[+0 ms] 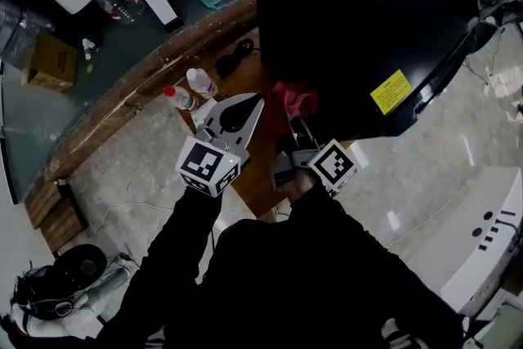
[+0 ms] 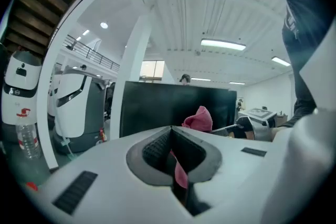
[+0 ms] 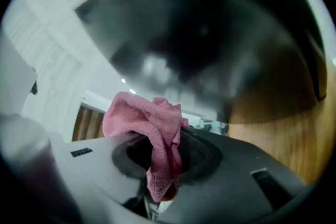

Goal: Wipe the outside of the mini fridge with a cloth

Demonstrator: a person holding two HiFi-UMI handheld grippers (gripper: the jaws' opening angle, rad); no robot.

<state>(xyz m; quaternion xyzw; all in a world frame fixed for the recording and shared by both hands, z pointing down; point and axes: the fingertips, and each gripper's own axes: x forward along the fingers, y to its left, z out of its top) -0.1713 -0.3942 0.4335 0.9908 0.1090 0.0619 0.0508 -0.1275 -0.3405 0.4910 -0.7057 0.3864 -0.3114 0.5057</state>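
Far left on the tabletop (image 1: 255,180) stand two small bottles (image 1: 189,91), not in play. Next is the left hand-held gripper (image 1: 254,105): jaws together at the tips, nothing clearly held. A pink sliver shows in its slit, can't tell if it is cloth or sth behind. Then the right hand-held gripper (image 3: 165,140), jaws clamped on the pink cloth (image 3: 147,117), which is bunched up over the tips.

The fridge (image 1: 359,20) lies right of and ahead of both, a black box on the tabletop. Its near side wall is just beyond the cloth, so the right one is nearer, and I'd expect it to do the wipe, w/ strokes along that wall.

The head view gives the layout but not the grip. The right gripper view shows the grip, but the fridge is only a dark blur, so contact can't be told. The left gripper view shows the whole wall upright.
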